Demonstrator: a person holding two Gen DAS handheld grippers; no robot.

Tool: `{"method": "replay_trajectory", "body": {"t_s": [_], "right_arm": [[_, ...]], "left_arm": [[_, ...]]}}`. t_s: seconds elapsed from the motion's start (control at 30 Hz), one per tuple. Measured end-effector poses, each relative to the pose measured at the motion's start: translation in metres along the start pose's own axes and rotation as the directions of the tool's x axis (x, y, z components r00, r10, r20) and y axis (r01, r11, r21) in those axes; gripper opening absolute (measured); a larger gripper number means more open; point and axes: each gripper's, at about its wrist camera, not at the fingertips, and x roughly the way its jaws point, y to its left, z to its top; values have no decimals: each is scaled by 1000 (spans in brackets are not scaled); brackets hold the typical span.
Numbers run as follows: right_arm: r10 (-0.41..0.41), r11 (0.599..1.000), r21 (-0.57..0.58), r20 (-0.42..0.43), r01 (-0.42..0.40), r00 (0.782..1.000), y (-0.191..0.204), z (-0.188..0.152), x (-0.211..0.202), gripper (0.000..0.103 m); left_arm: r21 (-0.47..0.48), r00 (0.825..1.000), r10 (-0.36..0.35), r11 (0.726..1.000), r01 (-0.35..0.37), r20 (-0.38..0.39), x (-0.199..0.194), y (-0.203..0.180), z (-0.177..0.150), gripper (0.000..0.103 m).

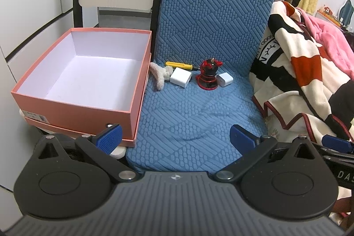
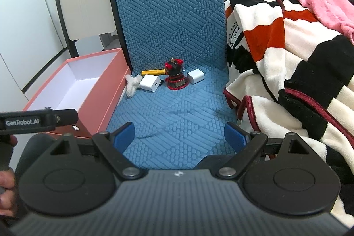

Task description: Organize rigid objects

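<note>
With both grippers' fingers spread and empty, the white charger [image 2: 150, 83] nearest the pink box [image 1: 73, 112] is best grasped across its flat sides.

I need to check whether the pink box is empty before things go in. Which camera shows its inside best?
The left wrist view: it looks down into the pink box, showing nearly the whole white floor and all four walls, with nothing inside. The right wrist view shows the box obliquely, with its near end hidden behind the other device.
</note>
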Motion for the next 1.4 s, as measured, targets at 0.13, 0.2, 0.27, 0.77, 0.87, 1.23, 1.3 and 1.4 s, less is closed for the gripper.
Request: {"method": "replay_trajectory", "body": {"t_s": [0.13, 0.2, 0.27, 0.77, 0.87, 1.23, 1.3, 1.4], "right_arm": [[5, 1000, 7, -6, -4, 1000, 0, 0, 1, 89], [7, 1000, 4, -6, -7, 1000, 0, 1, 1, 89], [8, 1000, -1, -4, -8, 1000, 1, 1, 1, 89], [31, 999, 14, 4, -31, 1000, 1, 3, 2, 89], [24, 1000, 17, 0, -24, 1000, -1, 2, 2, 89], [30, 1000, 4, -14, -30, 999, 2, -2, 7, 89], [29, 1000, 5, -14, -29, 999, 2, -1, 8, 89], [26, 1000, 7, -13, -26, 1000, 1, -1, 8, 89]], "left_arm": [[6, 1000, 2, 1000, -2, 3, 1, -2, 2, 103], [5, 1000, 0, 1000, 0, -2, 3, -2, 2, 103], [5, 1000, -2, 1000, 2, -4, 4, -1, 2, 103], [1, 1000, -3, 1000, 3, -1, 7, -3, 1, 103], [-1, 1000, 3, 1000, -3, 0, 8, -3, 0, 103], [4, 1000, -16, 1000, 16, -2, 14, 0, 5, 103], [5, 1000, -22, 1000, 22, 2, 15, -1, 6, 103], [17, 1000, -26, 1000, 26, -3, 17, -4, 4, 103]]}}
